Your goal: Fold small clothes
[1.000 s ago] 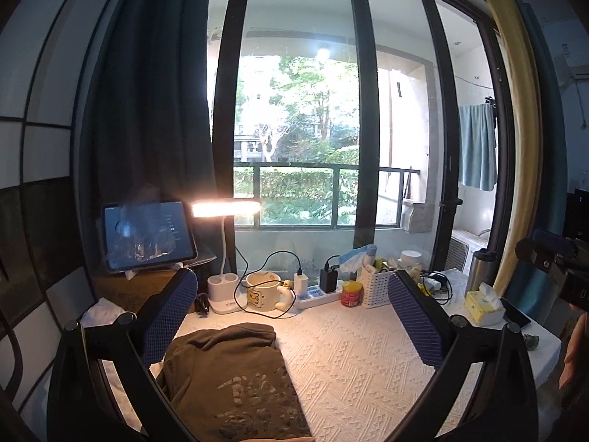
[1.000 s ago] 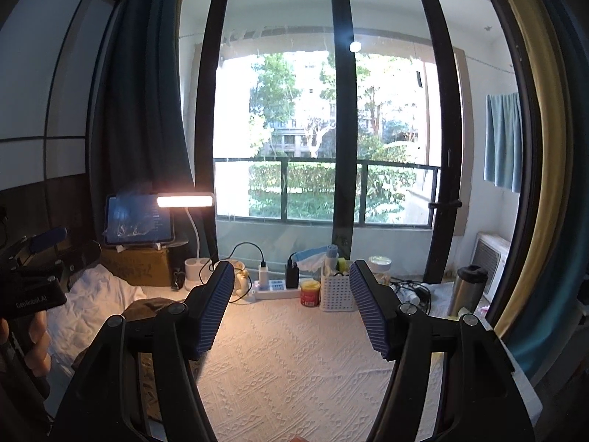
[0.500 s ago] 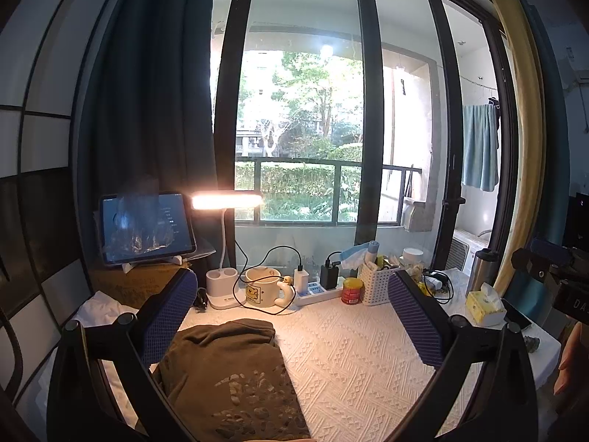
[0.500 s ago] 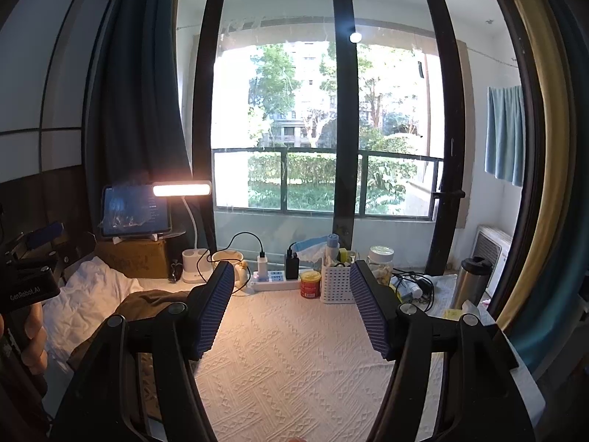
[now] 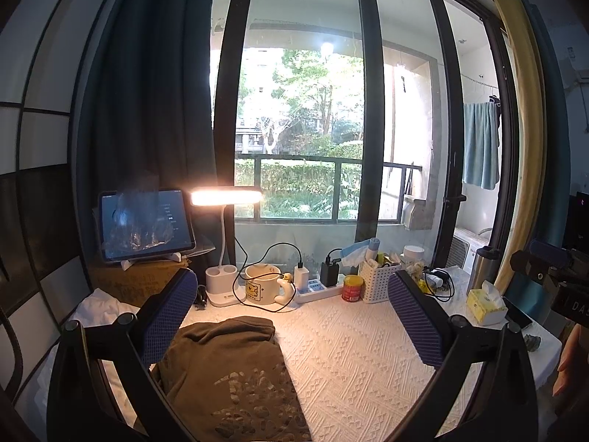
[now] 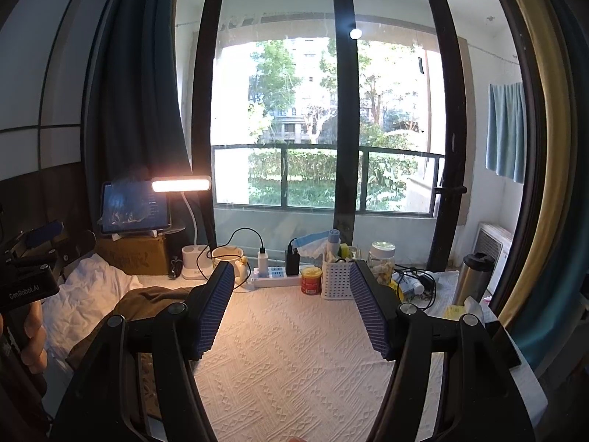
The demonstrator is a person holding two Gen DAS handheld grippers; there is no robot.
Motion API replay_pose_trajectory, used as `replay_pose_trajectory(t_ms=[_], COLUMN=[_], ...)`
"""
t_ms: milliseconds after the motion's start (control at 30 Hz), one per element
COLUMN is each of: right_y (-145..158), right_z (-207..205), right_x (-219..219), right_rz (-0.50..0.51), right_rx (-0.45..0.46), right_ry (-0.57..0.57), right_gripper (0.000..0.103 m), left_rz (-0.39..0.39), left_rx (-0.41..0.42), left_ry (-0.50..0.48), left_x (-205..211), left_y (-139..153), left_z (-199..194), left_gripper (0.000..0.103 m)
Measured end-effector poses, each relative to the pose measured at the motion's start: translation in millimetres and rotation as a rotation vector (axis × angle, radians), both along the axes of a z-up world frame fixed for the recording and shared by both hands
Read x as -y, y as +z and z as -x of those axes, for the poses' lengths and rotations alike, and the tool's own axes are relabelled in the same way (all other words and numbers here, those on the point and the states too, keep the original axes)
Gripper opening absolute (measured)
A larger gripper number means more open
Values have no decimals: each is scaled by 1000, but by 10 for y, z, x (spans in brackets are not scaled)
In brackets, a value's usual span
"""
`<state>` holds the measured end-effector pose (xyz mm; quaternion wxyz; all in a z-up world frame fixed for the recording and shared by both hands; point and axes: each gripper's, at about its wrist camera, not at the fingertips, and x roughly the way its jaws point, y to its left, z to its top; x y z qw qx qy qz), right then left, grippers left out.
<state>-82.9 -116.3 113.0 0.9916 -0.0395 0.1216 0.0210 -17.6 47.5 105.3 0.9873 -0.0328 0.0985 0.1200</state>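
1. While neither pair of jaws gripped anything, hung spread wide above the counter [image 5: 368, 350]: left gripper [image 5: 291, 316] and right gripper [image 6: 291, 309] alike, nothing between the blue pads.
2. Lay already folded into a compact block: the olive garment [image 5: 228, 375], on the white textured cloth, just in front of the mug [image 5: 261, 287] and under the left gripper's left finger.
3. Seen from the right wrist view only as a dark edge [image 6: 147, 302], left of the mug and beside a crumpled white cloth [image 6: 88, 294].
4. Judged close to done for this garment, with perhaps one tidy or set-aside left.
5. Risk, as judged: a pinch of only the top layer, peeling the fold open on the lift.
6. Risk, as judged: a push toward the mug, snagging the black cable [image 5: 257, 258] looped around it and tipping the mug or dragging the power strip [image 5: 316, 289].
7. Risk, as judged: a low sweep catching the counter cloth and bunching it under the garment.
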Motion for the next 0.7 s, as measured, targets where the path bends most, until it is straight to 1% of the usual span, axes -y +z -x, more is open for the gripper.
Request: replay_pose_trajectory(t_ms=[700], right_y=[-36], right_z=[-58], right_x=[62], right_rz=[-1], right_rx=[-13], right_ry=[5], right_gripper=[69], left_rz=[-1], left_rx=[-5], left_ry=[-3], left_x=[41], left_y=[-23], left_z=[-46], left_gripper=[102])
